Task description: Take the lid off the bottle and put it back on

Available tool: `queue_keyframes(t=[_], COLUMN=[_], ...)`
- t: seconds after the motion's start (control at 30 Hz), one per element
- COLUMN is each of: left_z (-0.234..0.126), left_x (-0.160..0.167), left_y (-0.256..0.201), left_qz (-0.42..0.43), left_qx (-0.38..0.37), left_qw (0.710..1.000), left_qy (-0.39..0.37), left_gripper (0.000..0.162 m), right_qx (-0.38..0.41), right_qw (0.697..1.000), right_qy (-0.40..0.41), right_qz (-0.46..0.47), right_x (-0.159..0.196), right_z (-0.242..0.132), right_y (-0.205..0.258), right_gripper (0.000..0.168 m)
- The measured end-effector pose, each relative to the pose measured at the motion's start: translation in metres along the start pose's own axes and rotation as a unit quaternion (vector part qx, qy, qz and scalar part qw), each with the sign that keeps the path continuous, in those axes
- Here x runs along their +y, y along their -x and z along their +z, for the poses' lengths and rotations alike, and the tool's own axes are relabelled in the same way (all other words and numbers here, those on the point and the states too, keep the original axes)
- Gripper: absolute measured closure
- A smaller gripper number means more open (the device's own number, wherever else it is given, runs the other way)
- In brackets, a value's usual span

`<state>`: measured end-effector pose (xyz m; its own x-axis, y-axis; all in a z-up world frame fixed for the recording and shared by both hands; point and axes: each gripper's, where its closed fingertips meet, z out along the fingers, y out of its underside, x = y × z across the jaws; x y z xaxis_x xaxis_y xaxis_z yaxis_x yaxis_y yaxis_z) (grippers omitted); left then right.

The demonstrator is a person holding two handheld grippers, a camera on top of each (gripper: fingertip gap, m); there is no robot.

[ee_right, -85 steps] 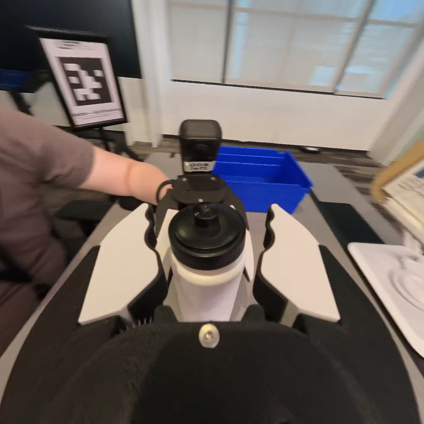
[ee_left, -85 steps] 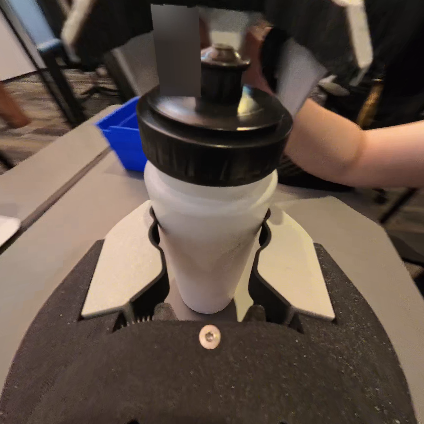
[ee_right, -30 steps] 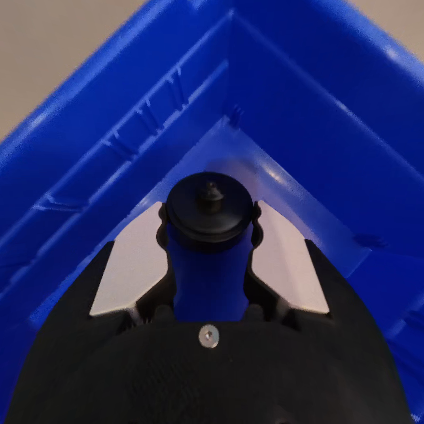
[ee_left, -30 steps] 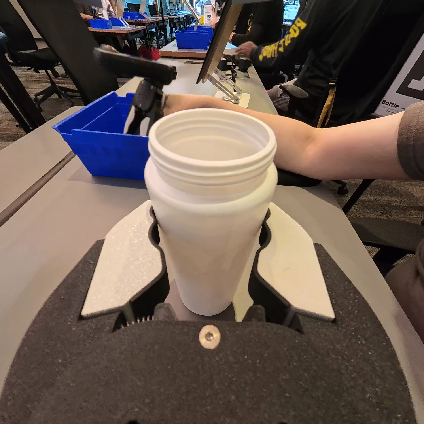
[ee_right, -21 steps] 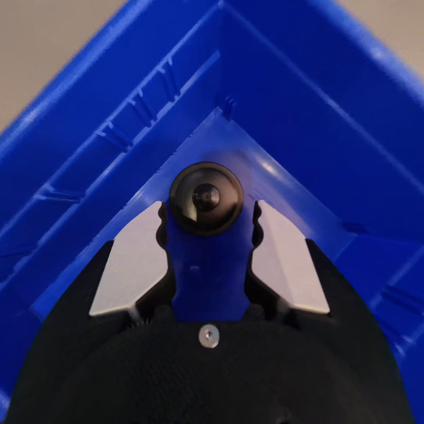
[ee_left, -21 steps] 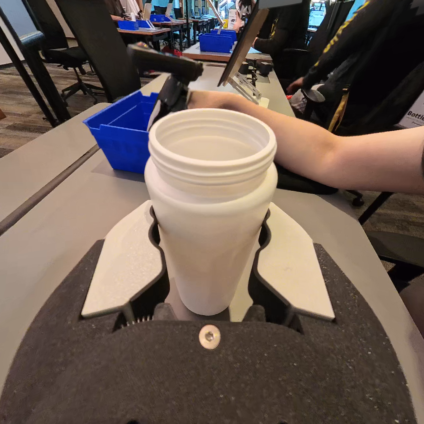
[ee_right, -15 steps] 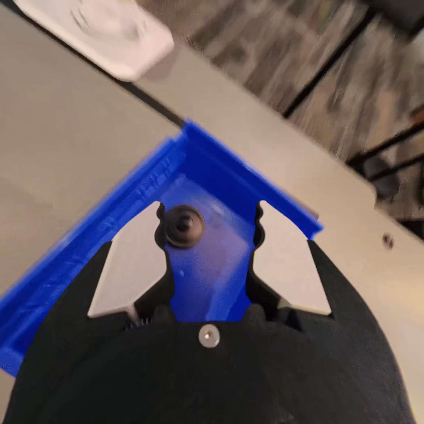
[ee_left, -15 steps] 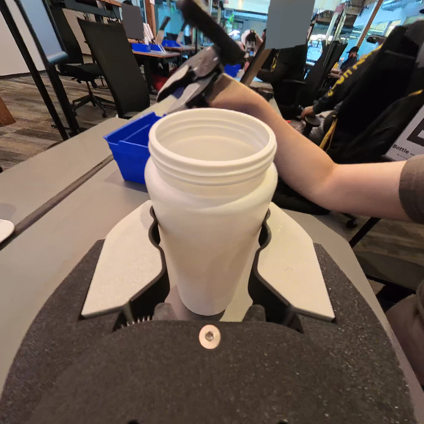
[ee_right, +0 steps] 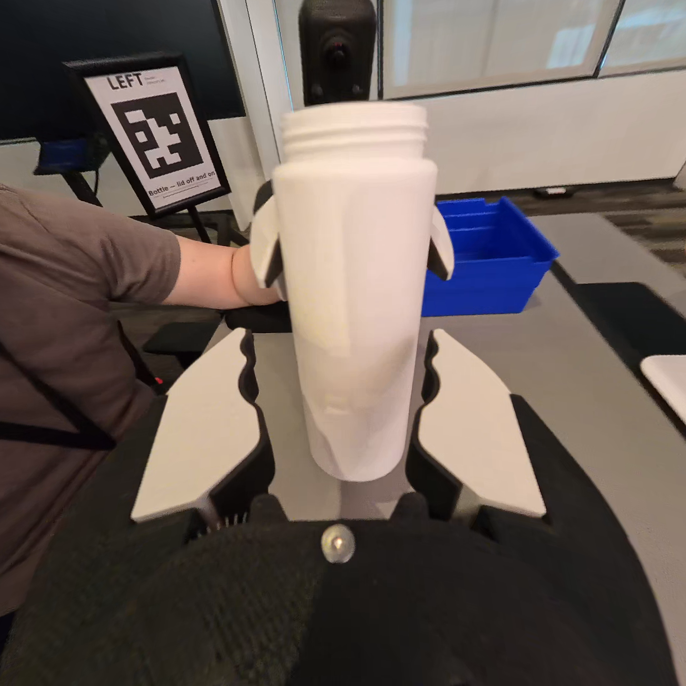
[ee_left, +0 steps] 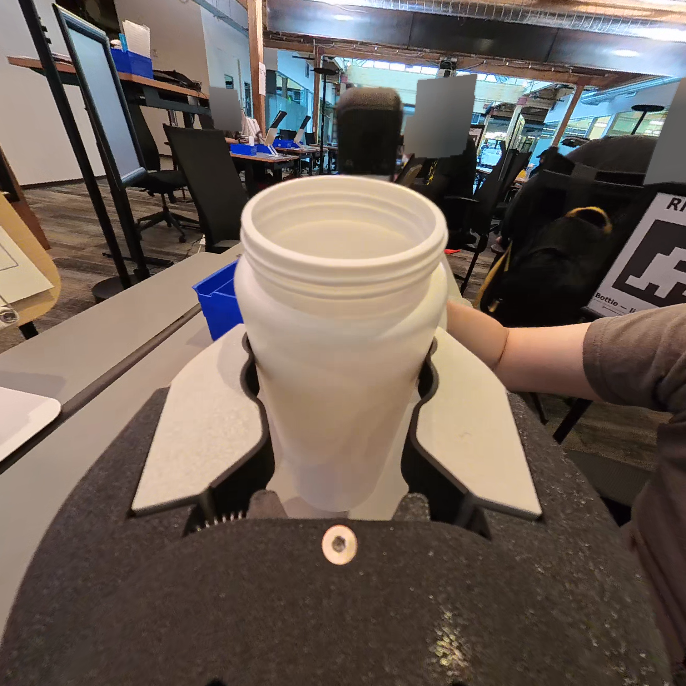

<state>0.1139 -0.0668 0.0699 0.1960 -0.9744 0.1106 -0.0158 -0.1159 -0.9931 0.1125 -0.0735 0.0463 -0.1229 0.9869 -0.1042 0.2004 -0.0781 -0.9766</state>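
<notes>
Open office: black chairs (ee_left: pixel 208 185), desks (ee_left: pixel 260 157), timber ceiling beams (ee_left: pixel 445 55); windows (ee_right: pixel 482 41) opposite.

We see a blue bin (ee_right: pixel 493 267) on the grey counter (ee_right: pixel 519 371) — open-topped, ribbed inside. A framed sign (ee_right: pixel 156 137) with a black-and-white marker stands on an easel to the left. In the left wrist view, office chairs (ee_left: pixel 208 185), desks and a second sign (ee_left: pixel 646 260) fill the room — a white tray (ee_left: pixel 22 415) sits at the counter's left edge.
</notes>
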Motion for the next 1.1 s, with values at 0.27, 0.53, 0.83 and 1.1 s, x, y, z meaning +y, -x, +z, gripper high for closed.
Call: queue_keyframes(t=[0.27, 0.53, 0.83, 1.1], left_z=[0.01, 0.014, 0.011, -0.019], left_x=[0.01, 0.016, 0.013, -0.028], left_y=[-0.014, -0.019, -0.021, -0.004], left_qz=[-0.005, -0.015, 0.016, 0.034], left_qx=[0.033, 0.054, 0.047, -0.006], left_qw=[0.999, 0.998, 0.998, 0.999], left_qy=[0.014, 0.025, 0.033, -0.031], left_gripper=[0.076, 0.076, 0.063, 0.061], right_qx=[-0.054, -0.074, -0.065, 0.038], right_qw=[0.997, 0.996, 0.997, 0.999], right_qy=[0.005, 0.039, 0.041, -0.01], right_qz=[0.051, 0.034, 0.029, 0.029], right_x=[0.017, 0.029, 0.031, -0.014], right_z=[0.018, 0.026, 0.03, -0.025], right_y=[0.003, 0.012, 0.009, -0.014], right_gripper=[0.081, 0.083, 0.084, 0.084])
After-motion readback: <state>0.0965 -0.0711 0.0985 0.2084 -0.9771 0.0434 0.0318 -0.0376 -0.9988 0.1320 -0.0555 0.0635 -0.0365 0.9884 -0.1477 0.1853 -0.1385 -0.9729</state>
